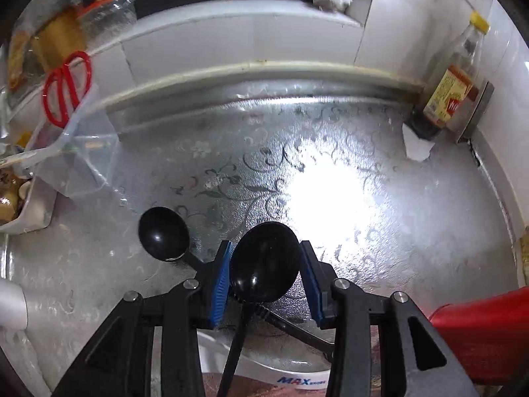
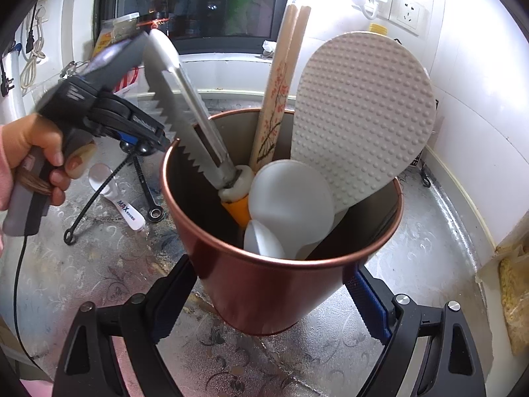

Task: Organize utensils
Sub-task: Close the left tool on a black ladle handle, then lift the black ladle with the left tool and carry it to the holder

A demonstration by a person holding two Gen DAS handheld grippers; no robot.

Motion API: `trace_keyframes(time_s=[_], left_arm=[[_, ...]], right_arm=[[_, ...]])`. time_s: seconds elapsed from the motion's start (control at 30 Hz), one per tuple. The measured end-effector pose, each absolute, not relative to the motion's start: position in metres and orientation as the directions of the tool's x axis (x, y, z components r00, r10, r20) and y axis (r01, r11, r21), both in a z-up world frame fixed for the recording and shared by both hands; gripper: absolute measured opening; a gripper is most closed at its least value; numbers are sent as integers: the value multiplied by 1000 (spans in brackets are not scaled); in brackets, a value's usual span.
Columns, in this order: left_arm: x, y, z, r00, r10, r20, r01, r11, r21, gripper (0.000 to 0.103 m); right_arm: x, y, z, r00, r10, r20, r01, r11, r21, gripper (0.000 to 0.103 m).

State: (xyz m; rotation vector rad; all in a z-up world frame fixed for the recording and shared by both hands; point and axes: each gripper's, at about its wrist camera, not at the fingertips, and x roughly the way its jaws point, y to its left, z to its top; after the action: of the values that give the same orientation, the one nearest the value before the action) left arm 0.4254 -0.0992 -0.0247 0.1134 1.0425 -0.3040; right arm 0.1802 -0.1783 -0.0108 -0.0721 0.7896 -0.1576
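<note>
Clenched left claw (image 1: 266, 246) on the rounded bowl of a black spoon (image 1: 264, 268), just left of the copper cup (image 2: 264, 284). Gripped the tilted cup by its wall with right claw (image 2: 269, 273). Risked the slick, curved bowl squirting from the pads. Risked the dangling handle snagging the cup's rim, with tongs (image 2: 185, 109), chopsticks (image 2: 281, 79) and rice paddle (image 2: 363, 115) already crowding inside.

Spoon bowl (image 1: 264, 261) between left fingers (image 1: 221, 287), second spoon (image 1: 163, 233) left, bottle (image 1: 453, 89) behind right.
</note>
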Motion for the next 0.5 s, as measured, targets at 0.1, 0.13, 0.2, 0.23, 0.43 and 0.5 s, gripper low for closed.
trace_keyframes(time_s=[0.1,0.13,0.2,0.23,0.43,0.5], left_arm=[[409,-91,-7,520,-201,-830,277,959,-58,41],[403,-88,-1,538,-200,-819,271,961,-56,41],[390,-82,10,569,-208,-796,259,964,-67,41],[385,-78,15,580,-214,-786,252,965,-77,41],[361,-56,42,638,-217,-739,193,974,-119,41],[356,-47,50,654,-216,-725,171,976,-137,41]], right_arm=[[177,-177,-10,700,-172,-693,118,985,-125,91],[176,-177,-10,703,-173,-690,120,985,-125,91],[173,-176,-10,706,-174,-687,122,985,-124,91],[173,-175,-9,707,-174,-686,123,985,-123,91],[171,-175,-9,713,-170,-681,123,986,-116,90],[171,-176,-8,713,-168,-680,124,986,-114,90]])
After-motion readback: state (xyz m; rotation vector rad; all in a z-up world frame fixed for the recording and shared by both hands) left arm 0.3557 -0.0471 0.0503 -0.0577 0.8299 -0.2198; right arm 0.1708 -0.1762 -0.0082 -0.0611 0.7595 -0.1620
